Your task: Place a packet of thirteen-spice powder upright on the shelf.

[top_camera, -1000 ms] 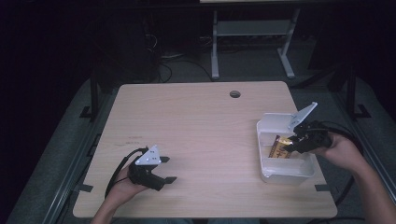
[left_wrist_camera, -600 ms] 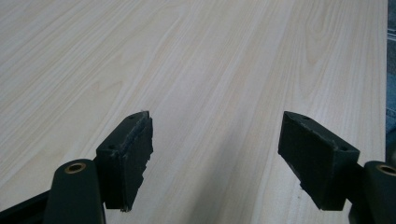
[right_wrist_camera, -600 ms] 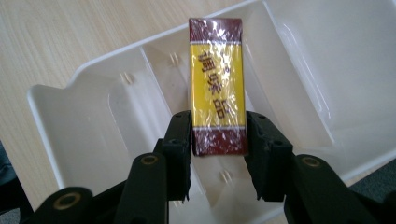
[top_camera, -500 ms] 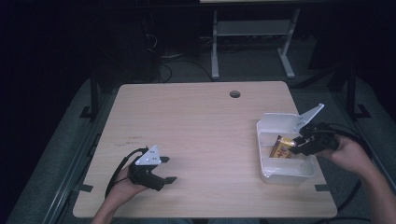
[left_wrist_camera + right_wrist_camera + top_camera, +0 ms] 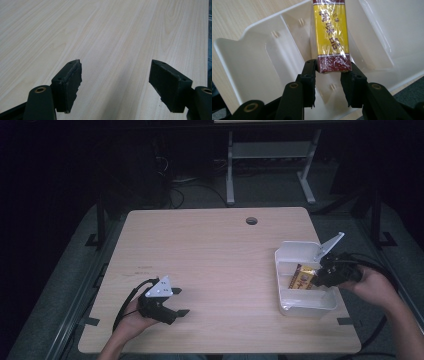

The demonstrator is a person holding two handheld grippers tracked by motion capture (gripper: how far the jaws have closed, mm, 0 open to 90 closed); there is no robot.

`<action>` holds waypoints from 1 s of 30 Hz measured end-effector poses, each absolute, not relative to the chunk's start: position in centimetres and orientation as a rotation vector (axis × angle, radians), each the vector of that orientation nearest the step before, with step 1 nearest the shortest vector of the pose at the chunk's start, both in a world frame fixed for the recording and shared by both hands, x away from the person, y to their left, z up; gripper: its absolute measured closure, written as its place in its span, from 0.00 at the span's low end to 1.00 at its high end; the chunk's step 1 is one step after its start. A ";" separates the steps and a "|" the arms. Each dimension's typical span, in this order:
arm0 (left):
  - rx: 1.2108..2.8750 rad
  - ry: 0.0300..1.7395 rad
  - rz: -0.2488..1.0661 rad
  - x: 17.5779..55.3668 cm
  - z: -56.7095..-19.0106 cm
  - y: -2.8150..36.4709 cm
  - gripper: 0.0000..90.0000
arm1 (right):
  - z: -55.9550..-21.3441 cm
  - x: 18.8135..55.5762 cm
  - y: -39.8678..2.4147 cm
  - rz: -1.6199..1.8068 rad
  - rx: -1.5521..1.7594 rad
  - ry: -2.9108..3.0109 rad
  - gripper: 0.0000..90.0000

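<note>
Right gripper view: the right hand-held gripper (image 5: 328,68) has its two black jaws pressed against the dark red end of a yellow wrapped bar (image 5: 330,35), one pad on each side; the jaws have just been closing on it. The bar, sealed in clear film with dark print on the yellow, reaches away from the jaws over the inside of a white plastic container (image 5: 249,67), whose ribbed walls and floor lie beneath and around it. In the high view the same right hand-held gripper (image 5: 320,276) hangs over the container (image 5: 295,251) near the right edge of the desk (image 5: 215,255), with the bar (image 5: 303,277) lying across the container's middle and the person's right hand (image 5: 372,287) behind it.

The left hand-held gripper (image 5: 176,301) rests near the front left of the desk, well apart from the container, its jaws standing apart with nothing between them, bare wood grain below them in the left gripper view (image 5: 115,72).
</note>
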State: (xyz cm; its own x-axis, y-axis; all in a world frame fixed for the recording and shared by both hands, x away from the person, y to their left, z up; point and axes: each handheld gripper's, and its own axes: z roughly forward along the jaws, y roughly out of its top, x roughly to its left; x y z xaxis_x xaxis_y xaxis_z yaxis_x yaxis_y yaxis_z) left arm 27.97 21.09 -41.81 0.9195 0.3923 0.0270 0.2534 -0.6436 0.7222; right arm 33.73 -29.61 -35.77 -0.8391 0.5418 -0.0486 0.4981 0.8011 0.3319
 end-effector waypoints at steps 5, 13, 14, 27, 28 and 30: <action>2.298 0.459 0.232 28.0 -41.8 21.1 0.29 | -35.6 33.7 -29.2 0.436 0.777 2.847 0.72; 2.311 0.452 0.241 27.9 -41.8 21.0 0.29 | -35.5 34.0 -29.2 0.416 0.791 2.826 0.70; 2.313 0.451 0.241 27.9 -41.8 21.0 0.29 | -35.5 34.0 -29.2 0.413 0.793 2.822 0.70; 2.312 0.454 0.242 27.9 -41.9 21.0 0.29 | -35.6 33.8 -29.7 0.432 0.818 2.803 0.69; 2.313 0.453 0.242 27.9 -41.9 21.0 0.29 | -35.6 33.7 -29.8 0.443 0.819 2.804 0.69; 2.312 0.454 0.241 27.9 -41.9 21.0 0.29 | -35.5 33.5 -30.0 0.473 0.821 2.798 0.67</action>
